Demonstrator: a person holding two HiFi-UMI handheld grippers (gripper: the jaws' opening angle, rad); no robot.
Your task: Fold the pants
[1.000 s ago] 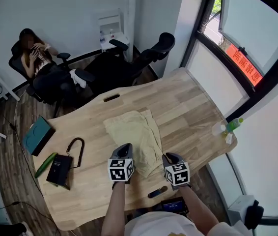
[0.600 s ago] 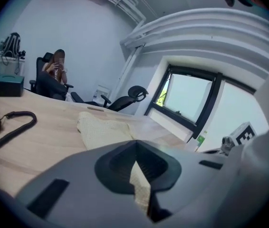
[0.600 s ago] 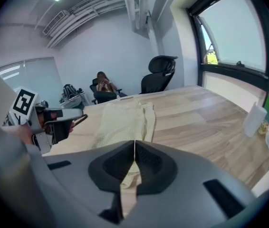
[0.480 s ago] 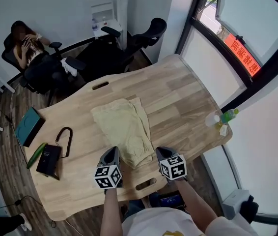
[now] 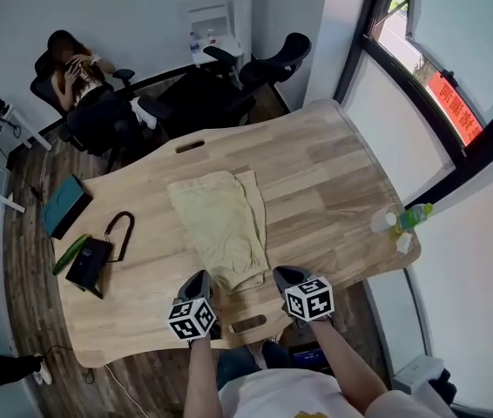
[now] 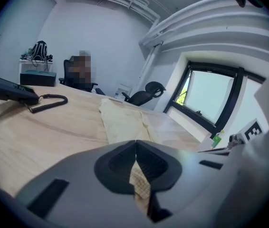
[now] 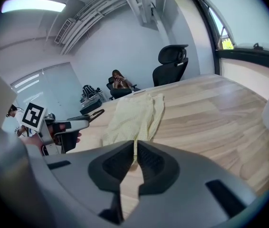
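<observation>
Pale yellow pants (image 5: 220, 220) lie lengthwise on the wooden table (image 5: 334, 181), one end towards me. My left gripper (image 5: 205, 279) is at that near end's left corner. In the left gripper view its jaws (image 6: 136, 160) are shut with a fold of yellow cloth (image 6: 140, 186) pinched between them. My right gripper (image 5: 280, 273) sits at the near right corner. In the right gripper view (image 7: 135, 151) its jaws are shut on a thin sliver of the pants' edge, and the rest of the pants (image 7: 137, 113) stretch away ahead.
A black pouch (image 5: 88, 264), a green stick-like item (image 5: 70, 254), a teal box (image 5: 59, 205) and a black cable loop (image 5: 123, 232) lie at the table's left. A green bottle (image 5: 414, 216) and a cup (image 5: 384, 223) stand at its right edge. Behind it are office chairs and a seated person (image 5: 81, 77).
Both grippers have drawn back towards the table's near edge. The left one was over the near end of the pants. The right one has come in to the near right corner.
</observation>
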